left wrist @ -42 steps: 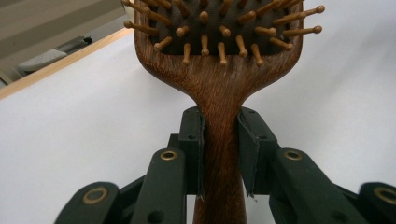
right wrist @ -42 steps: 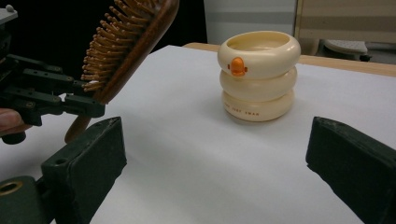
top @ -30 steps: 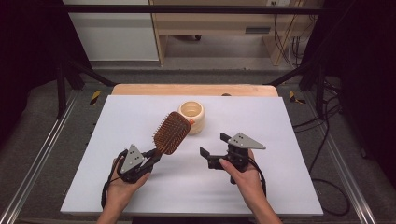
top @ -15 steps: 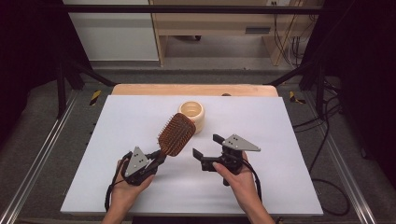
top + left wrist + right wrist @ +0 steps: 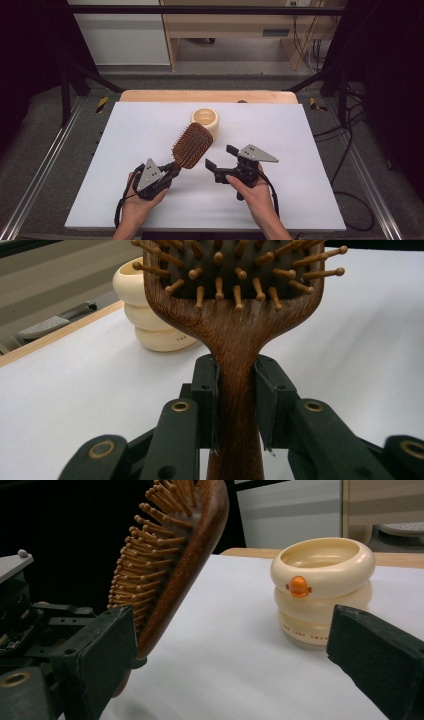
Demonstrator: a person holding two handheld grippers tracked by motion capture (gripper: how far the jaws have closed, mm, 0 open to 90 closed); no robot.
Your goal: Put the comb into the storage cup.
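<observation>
Currently the left gripper (image 5: 172, 170) is clenched on the handle of the wooden paddle hairbrush (image 5: 192, 145); in the left gripper view both black pads press the handle's 2 sides just below the brush head (image 5: 235, 295). Brush is lifted off the white tabletop (image 5: 310, 130), head tilted up and away toward the far edge, bristles with rounded wooden tips facing up and toward the right gripper. Brush sits roughly mid-table, nearer the near edge than the far one, its head tip just in front of the cream ribbed cup (image 5: 205, 121). Cup stands upright near the middle of the far edge, apart from the brush; it has 3 stacked rings and a small orange mark (image 5: 299, 587) on its side.

Right gripper (image 5: 219, 157) is released, jaws spread wide, nothing between the pads. It hovers just to the right of the brush head, pointing at it; in the right gripper view the brush (image 5: 172, 560) is beside its left-hand jaw, whether touching I cannot tell. A hand holds each gripper, both coming in from the near edge.
</observation>
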